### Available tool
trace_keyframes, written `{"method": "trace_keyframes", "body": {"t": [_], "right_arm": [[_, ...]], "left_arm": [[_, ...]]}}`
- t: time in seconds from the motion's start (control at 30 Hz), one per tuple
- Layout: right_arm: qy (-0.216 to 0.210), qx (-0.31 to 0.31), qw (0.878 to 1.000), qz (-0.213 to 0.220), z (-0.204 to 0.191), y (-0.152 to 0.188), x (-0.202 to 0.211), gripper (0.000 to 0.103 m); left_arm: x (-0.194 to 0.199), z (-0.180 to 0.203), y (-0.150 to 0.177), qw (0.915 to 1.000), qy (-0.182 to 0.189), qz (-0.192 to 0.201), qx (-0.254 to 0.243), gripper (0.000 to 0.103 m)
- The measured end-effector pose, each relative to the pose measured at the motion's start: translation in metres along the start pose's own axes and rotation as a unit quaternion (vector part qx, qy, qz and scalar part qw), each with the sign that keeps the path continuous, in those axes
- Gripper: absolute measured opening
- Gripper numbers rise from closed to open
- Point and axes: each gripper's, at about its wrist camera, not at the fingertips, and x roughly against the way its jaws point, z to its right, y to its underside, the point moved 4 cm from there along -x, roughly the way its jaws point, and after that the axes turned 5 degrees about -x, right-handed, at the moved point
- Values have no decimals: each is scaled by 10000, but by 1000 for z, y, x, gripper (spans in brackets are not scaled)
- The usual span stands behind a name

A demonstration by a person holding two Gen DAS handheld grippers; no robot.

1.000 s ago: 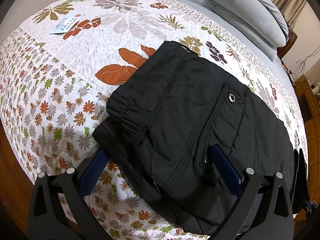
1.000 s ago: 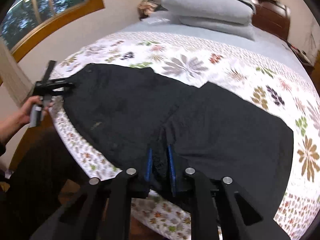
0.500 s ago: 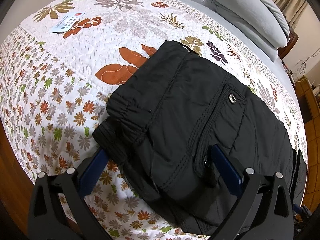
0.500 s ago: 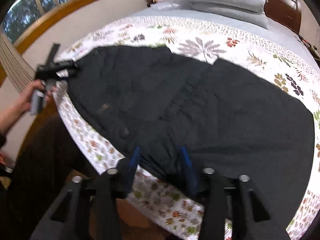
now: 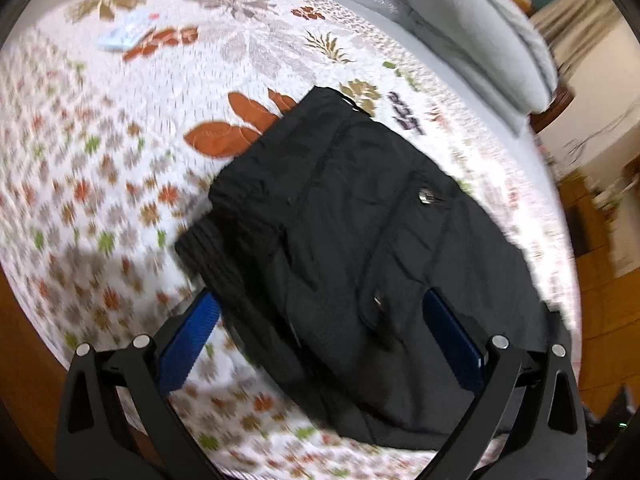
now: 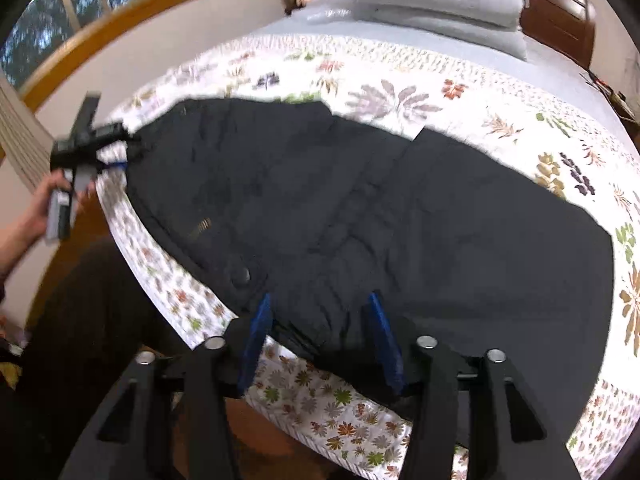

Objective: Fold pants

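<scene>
We are between two folds: the black pants point(image 6: 360, 208) lie flat on the flowered quilt point(image 5: 120, 160) of the bed, near its front edge, and both tools are released. On the left side, our left tool point(image 5: 320, 320) stands with its blue pads wide apart, one on each side of the waistband end, and nothing is clamped between them. On the right side, the jaws of our right tool point(image 6: 320, 328) have just been opening; a bunch of the cloth at the near edge is between the pads, but they do not press it. We judge that the next move calls for a new grip on the edge of the pants, so that one part can be carried over the other without dragging the rest. The left wrist view shows the elastic waistband, the pocket snaps point(image 5: 426, 196) and a small card point(image 5: 124, 36) on the quilt. The right wrist view shows instead the whole length of the pants, the hand point(image 6: 36, 212) holding the left tool at the far end, and the window point(image 6: 60, 12).
</scene>
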Motion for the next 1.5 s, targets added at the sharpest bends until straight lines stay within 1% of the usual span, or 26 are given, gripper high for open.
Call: {"method": "trace_keyframes", "body": {"t": [0.03, 0.07, 0.13, 0.2, 0.27, 0.37, 0.47, 0.5, 0.53, 0.57, 0.63, 0.67, 0.73, 0.83, 1.13, 1.23, 1.27, 1.33, 1.43, 1.47, 1.5], "right_arm": [[102, -31, 9999, 80, 5, -4, 8, 57], [181, -61, 9998, 113, 10, -7, 12, 57], [472, -172, 9985, 197, 25, -15, 23, 57], [741, -359, 9963, 245, 42, -20, 31, 57], [867, -581, 9943, 210, 55, -22, 33, 57], [1055, -735, 9916, 166, 66, -26, 32, 57], [1200, -754, 9898, 115, 70, -27, 28, 57], [1274, -769, 9888, 65, 72, -27, 25, 57], [1330, -776, 9881, 32, 74, -27, 23, 57], [1407, -793, 9869, -8, 77, -28, 21, 57], [1497, -845, 9851, -54, 81, -28, 18, 57], [1548, -903, 9838, -79, 85, -28, 16, 57], [1612, -989, 9819, -120, 88, -28, 14, 57], [1669, -1065, 9800, -187, 91, -30, 8, 57], [1641, -900, 9818, -326, 82, -35, -8, 57], [1603, -936, 9822, -285, 83, -36, -7, 57], [1592, -947, 9823, -275, 83, -36, -7, 57], [1577, -949, 9827, -225, 82, -36, -5, 57], [1584, -972, 9824, -177, 84, -34, -2, 60], [1576, -982, 9824, -171, 84, -34, -2, 60], [1570, -998, 9824, -161, 85, -33, -1, 60]], "left_arm": [[1, -2, 2, 9997, 212, -28, 104, 101], [2, -4, 4, 9991, 348, -31, 238, 101], [0, -5, 4, 9990, 322, -63, 298, 101], [-5, -2, 4, 9996, 177, -100, 210, 101], [-10, 5, 5, 9998, -117, -178, 31, 101], [-12, 16, 8, 9979, -538, -161, -314, 100], [-12, 24, 11, 9955, -757, -107, -562, 100], [-11, 24, 11, 9953, -768, -99, -576, 99], [-10, 24, 10, 9953, -779, -84, -566, 98], [-7, 24, 10, 9954, -790, -59, -545, 94], [-3, 17, 8, 9950, -861, -44, -495, 85], [0, 16, 9, 9949, -895, -12, -463, 78], [1, 17, 6, 9951, -865, 26, -472, 77], [4, 18, 7, 9937, -944, 59, -606, 74], [19, 28, 4, 9890, -1080, 332, -953, 61], [19, 29, 3, 9908, -911, 401, -911, 53], [17, 25, 2, 9931, -749, 391, -808, 51], [13, 20, 1, 9955, -562, 353, -673, 50], [6, 13, 2, 9981, -298, 237, -487, 45], [5, 11, 1, 9990, -118, 217, -372, 42], [4, 10, 1, 9992, -15, 216, -323, 40]]}}
